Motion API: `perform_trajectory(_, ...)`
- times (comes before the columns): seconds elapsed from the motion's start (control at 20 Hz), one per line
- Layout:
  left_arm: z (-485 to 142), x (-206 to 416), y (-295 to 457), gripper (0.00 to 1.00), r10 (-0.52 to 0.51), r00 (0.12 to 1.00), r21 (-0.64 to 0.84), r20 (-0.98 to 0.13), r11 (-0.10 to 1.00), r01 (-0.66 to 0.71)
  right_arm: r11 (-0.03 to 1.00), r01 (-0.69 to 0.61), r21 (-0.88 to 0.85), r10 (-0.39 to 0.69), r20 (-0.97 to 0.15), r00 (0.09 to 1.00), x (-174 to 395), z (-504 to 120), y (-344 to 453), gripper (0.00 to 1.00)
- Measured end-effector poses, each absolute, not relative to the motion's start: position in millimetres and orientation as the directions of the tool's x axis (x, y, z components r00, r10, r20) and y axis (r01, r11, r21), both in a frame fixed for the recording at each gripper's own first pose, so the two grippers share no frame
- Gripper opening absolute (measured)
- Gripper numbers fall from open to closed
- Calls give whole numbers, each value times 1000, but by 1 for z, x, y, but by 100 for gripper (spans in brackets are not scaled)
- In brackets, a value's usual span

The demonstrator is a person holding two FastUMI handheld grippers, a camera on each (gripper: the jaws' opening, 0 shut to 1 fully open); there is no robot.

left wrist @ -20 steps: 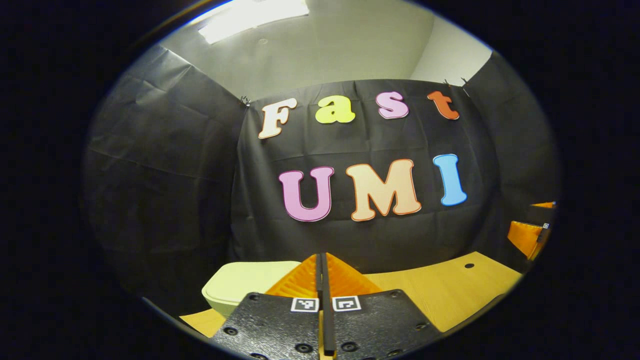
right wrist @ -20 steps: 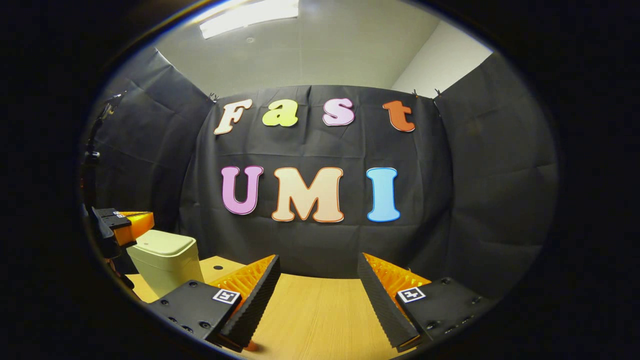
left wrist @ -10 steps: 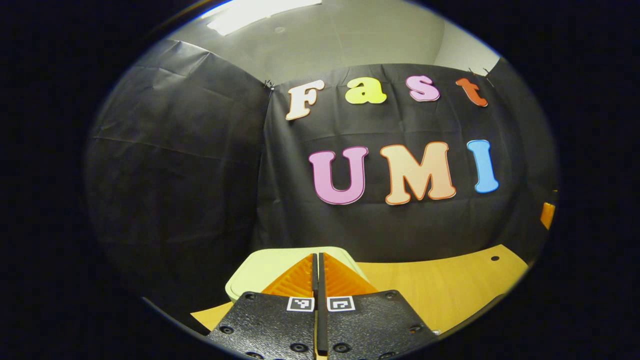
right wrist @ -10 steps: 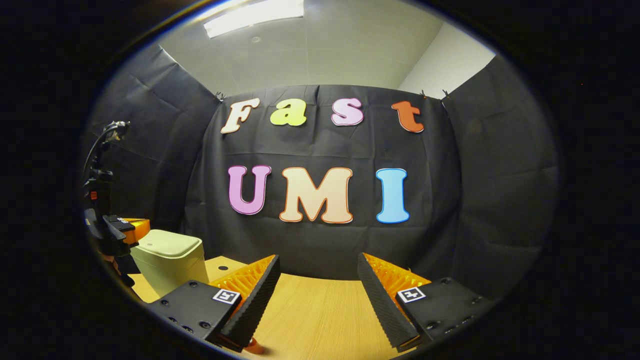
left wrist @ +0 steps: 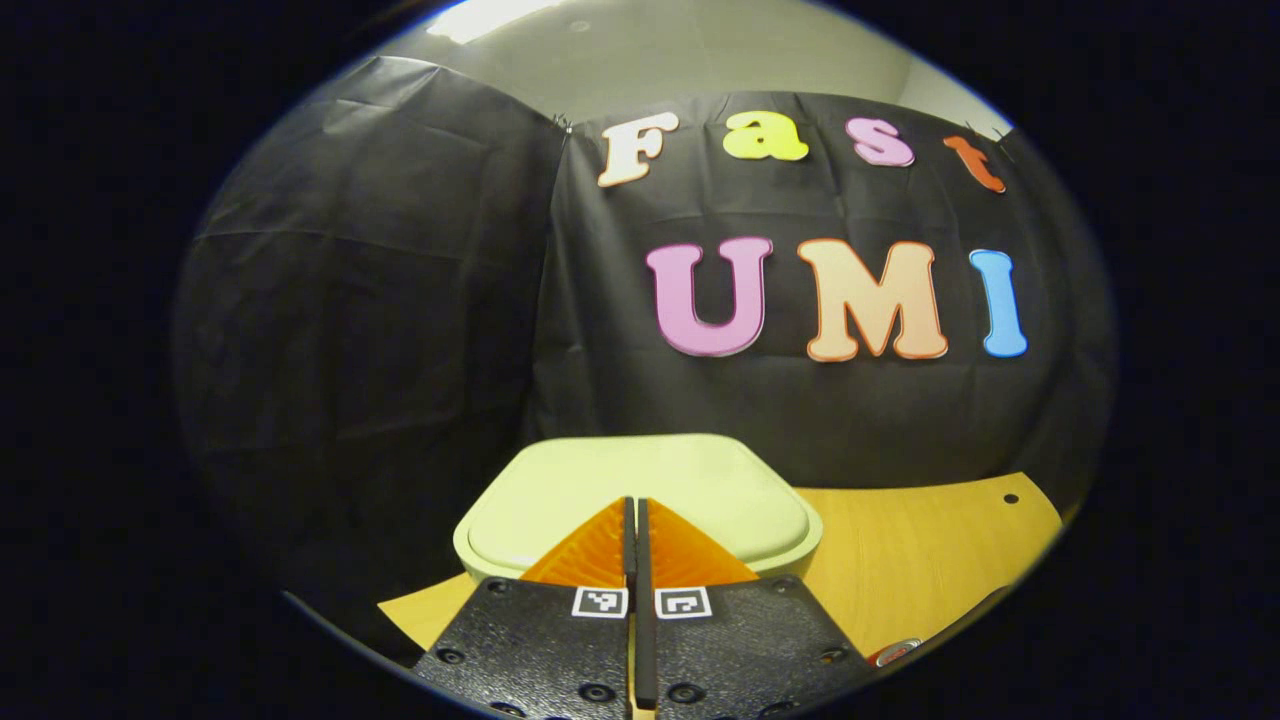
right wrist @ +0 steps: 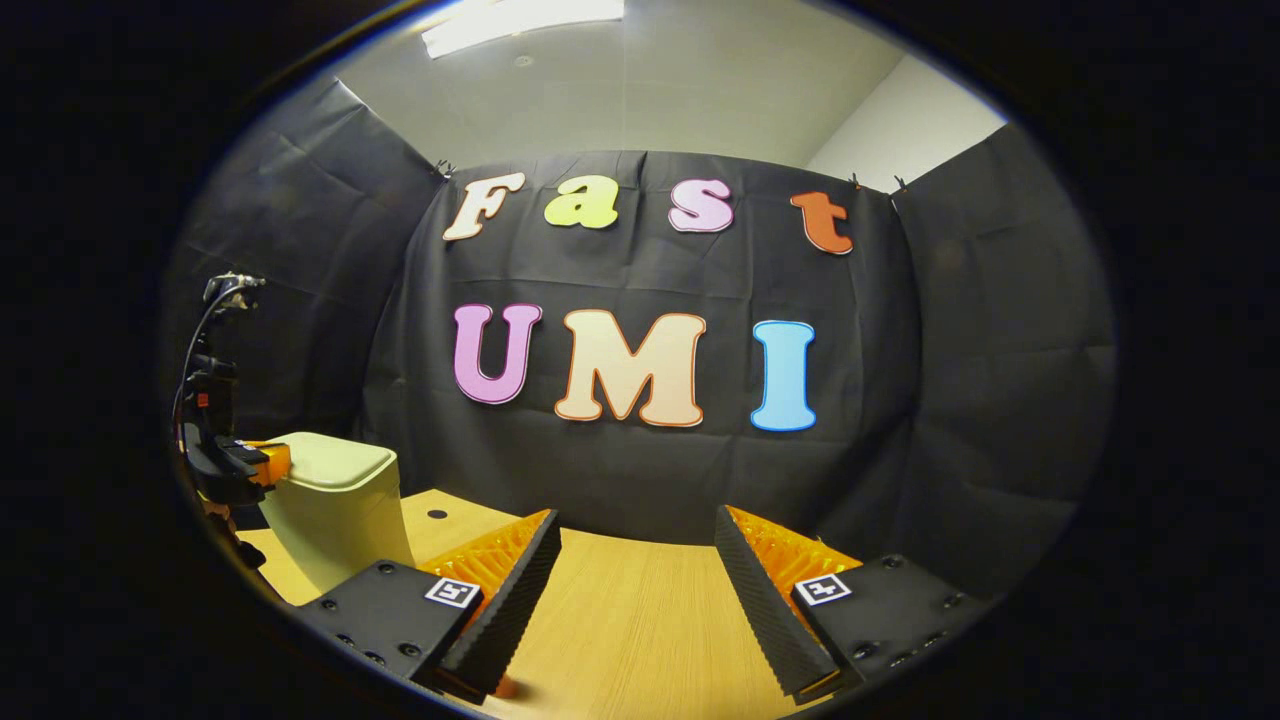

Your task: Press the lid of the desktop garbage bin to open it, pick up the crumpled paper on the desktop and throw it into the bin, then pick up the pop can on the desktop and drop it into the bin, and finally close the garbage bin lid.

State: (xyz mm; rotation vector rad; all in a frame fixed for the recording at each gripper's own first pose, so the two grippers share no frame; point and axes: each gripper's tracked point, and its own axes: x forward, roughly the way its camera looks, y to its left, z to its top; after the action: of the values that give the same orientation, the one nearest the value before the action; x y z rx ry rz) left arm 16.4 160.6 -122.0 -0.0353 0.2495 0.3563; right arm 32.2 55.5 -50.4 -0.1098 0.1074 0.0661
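Both fingers pressed together and empty, the left gripper has advanced over the pale green plastic bin lid to press it, while the right gripper waits wide open.

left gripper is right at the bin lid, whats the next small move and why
Probably ease the left gripper straight down so its closed fingertips press the pale green plastic bin lid. The lid sits flat and shut on the bin, and the tips are lined up over its near edge; whether they touch yet is unclear. The right gripper hangs open over the bare wooden desktop, holding nothing.
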Motion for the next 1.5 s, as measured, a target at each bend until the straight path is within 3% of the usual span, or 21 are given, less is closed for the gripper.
perform_trajectory(0.25,-120,18,160,0,281,937,-124,-210,942,-310,991,-97,-91,84,-137,987,31,-61,60,98)
perform_trajectory(0.4,-110,19,153,0,245,953,-91,-177,960,-264,993,-98,-57,89,-155,984,34,-66,55,98)
perform_trajectory(0.5,-95,19,138,8,195,969,-109,-153,971,-212,995,-90,-43,81,-173,982,34,-72,48,98)
perform_trajectory(0.6,-75,22,133,37,176,978,-102,-108,977,-187,996,-86,-37,78,-187,979,33,-78,43,98)
perform_trajectory(0.75,-52,23,127,50,158,986,-89,-54,983,-162,995,-88,-47,77,-210,975,33,-89,37,98)
perform_trajectory(1.05,-25,17,115,86,133,991,-76,-2,988,-133,989,-119,-83,89,-294,952,26,-129,35,98)
perform_trajectory(1.5,-6,9,108,92,108,994,-39,30,994,-107,970,-208,-129,97,-580,809,-6,-266,30,98)
